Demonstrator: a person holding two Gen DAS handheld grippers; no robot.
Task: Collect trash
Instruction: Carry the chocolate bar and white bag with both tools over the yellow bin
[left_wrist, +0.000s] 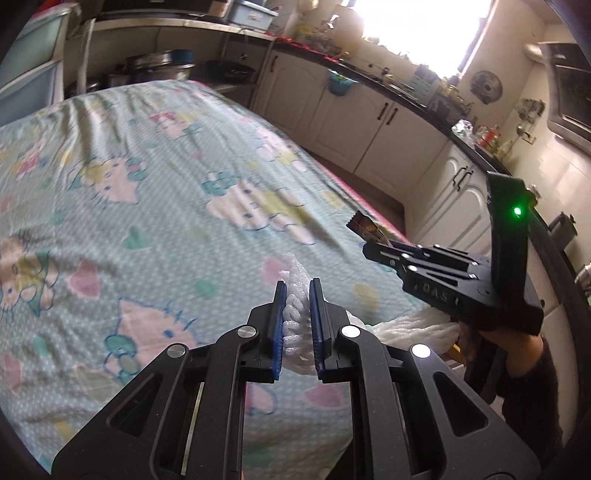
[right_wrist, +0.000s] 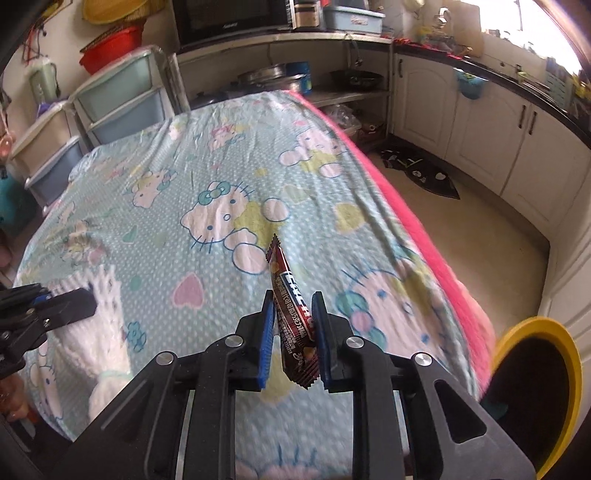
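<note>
My left gripper (left_wrist: 298, 291) is shut on a white foam net sleeve (left_wrist: 295, 295), held above the table; the sleeve trails down to the right (left_wrist: 413, 328). It also shows at the left of the right wrist view (right_wrist: 107, 295), with the left gripper (right_wrist: 85, 301) on it. My right gripper (right_wrist: 293, 299) is shut on a dark red snack wrapper (right_wrist: 291, 306), held above the table's near right part. In the left wrist view the right gripper (left_wrist: 369, 249) shows at right with the wrapper's end (left_wrist: 364, 225) sticking out.
The table wears a light blue cartoon-cat cloth (right_wrist: 221, 177) with a pink edge (right_wrist: 424, 229). A yellow-rimmed bin (right_wrist: 535, 391) stands on the floor at lower right. White cabinets (right_wrist: 480, 140) and a dark counter run along the right. Plastic drawers (right_wrist: 118, 99) stand at back left.
</note>
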